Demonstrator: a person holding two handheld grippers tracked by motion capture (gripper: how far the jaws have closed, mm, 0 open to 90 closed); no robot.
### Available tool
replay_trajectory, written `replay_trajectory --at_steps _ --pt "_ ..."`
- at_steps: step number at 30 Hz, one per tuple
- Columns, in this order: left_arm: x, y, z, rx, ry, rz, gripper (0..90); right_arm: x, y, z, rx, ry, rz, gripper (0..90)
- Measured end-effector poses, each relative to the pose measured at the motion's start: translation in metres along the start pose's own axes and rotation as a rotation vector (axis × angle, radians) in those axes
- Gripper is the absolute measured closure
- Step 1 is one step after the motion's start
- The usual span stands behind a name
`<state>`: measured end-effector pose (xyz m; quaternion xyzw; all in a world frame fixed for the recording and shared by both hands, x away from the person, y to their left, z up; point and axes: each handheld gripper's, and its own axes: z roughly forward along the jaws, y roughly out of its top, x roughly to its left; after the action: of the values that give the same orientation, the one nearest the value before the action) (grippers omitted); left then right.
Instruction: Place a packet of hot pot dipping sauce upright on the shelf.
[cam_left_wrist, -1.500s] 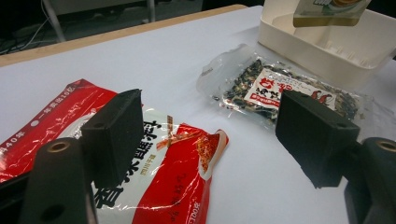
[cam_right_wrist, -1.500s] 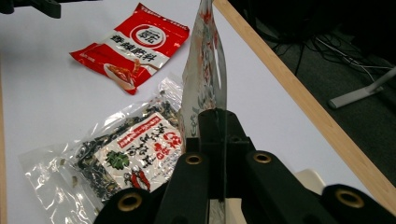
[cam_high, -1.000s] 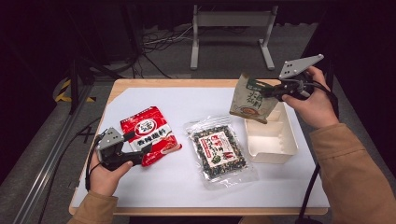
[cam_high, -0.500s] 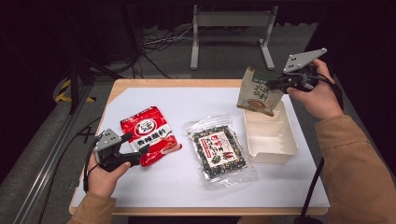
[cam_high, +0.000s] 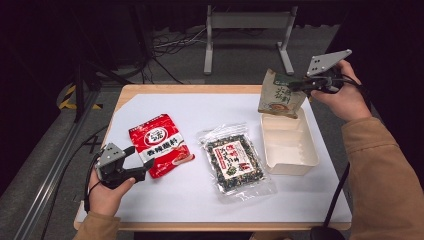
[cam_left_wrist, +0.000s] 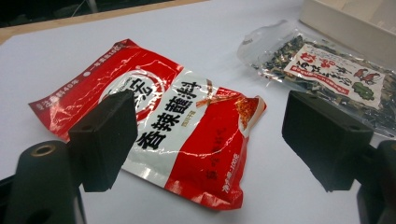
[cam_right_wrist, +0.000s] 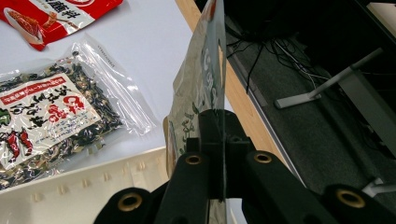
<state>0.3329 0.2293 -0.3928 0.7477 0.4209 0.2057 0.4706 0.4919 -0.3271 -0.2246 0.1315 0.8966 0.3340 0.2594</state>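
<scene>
My right gripper (cam_high: 300, 86) is shut on the top edge of a beige and green snack packet (cam_high: 278, 96). The packet hangs upright over the far end of a cream tray (cam_high: 300, 164). In the right gripper view the jaws (cam_right_wrist: 218, 127) pinch the thin packet (cam_right_wrist: 200, 79) edge-on. A red packet (cam_high: 159, 144) lies flat at the left of the white table cover. My left gripper (cam_high: 139, 164) rests open at its near corner, touching nothing. The left gripper view has the red packet (cam_left_wrist: 187, 135) lying between and beyond the wide-apart pads (cam_left_wrist: 109, 135).
A clear packet of dark dried food (cam_high: 232, 159) lies flat between the red packet and the tray. The table's wooden edge (cam_high: 190, 89) runs along the far side. A metal stand (cam_high: 247, 35) and cables sit on the dark floor beyond.
My right gripper has carried the beige packet a little to the right and farther back over the tray's far end. The left gripper has stayed put.
</scene>
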Motion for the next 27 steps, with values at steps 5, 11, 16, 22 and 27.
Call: replay_trajectory --at_steps 5,11,16,22,27 --pt "0.003 -0.003 -0.002 0.006 0.021 -0.018 19.1 -0.004 -0.005 0.004 -0.002 -0.007 -0.017 89.8" --pt "0.002 -0.004 0.0 0.009 0.011 -0.02 19.1 -0.007 -0.01 0.006 0.03 -0.032 -0.043 89.8" --pt "0.003 -0.003 0.002 0.008 0.004 -0.018 19.1 -0.009 -0.015 0.009 0.044 -0.04 -0.034 89.8" --pt "0.003 -0.004 0.003 0.013 0.005 -0.018 19.1 -0.01 -0.021 0.015 0.068 -0.054 -0.044 89.8" --pt "0.003 -0.004 0.003 0.012 0.0 -0.025 19.1 -0.01 -0.025 0.022 0.077 -0.056 -0.045 89.8"
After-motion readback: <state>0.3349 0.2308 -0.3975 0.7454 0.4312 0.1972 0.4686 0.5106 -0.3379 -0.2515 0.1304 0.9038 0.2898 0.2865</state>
